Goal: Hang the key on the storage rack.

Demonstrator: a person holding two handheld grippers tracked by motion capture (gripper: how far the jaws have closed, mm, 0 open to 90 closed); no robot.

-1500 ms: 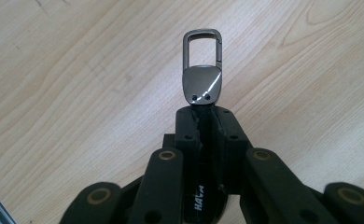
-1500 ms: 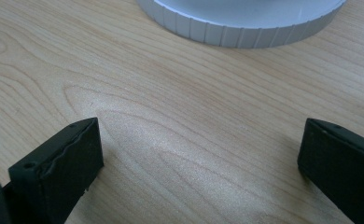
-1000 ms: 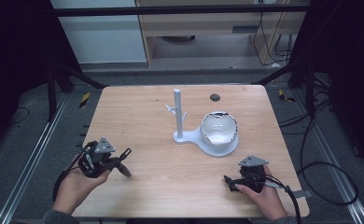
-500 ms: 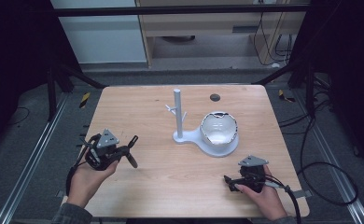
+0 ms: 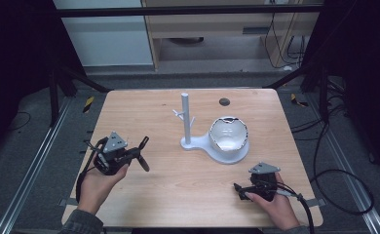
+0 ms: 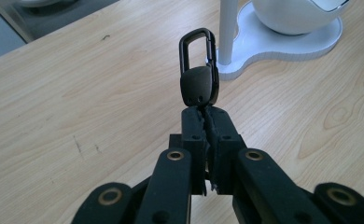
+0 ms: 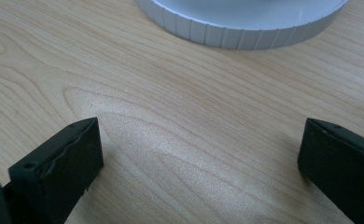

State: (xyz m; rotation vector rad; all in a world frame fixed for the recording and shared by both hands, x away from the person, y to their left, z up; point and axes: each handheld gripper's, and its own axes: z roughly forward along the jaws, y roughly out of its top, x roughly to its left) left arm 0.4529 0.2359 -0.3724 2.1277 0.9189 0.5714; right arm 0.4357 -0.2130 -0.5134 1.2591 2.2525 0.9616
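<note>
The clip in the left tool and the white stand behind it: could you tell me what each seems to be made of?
Clip: probably metal with a matte black coating; the thin rigid loop has a faint sheen, though its thicker lower body could be plastic. Stand: likely plastic, possibly 3D-printed, matte white; the base edge shows even vertical facets.

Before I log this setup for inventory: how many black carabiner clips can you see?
1. The black carabiner clip is pinched in the left gripper, held above the wooden table, near the white stand. More could be hidden inside the white bowl.
</note>
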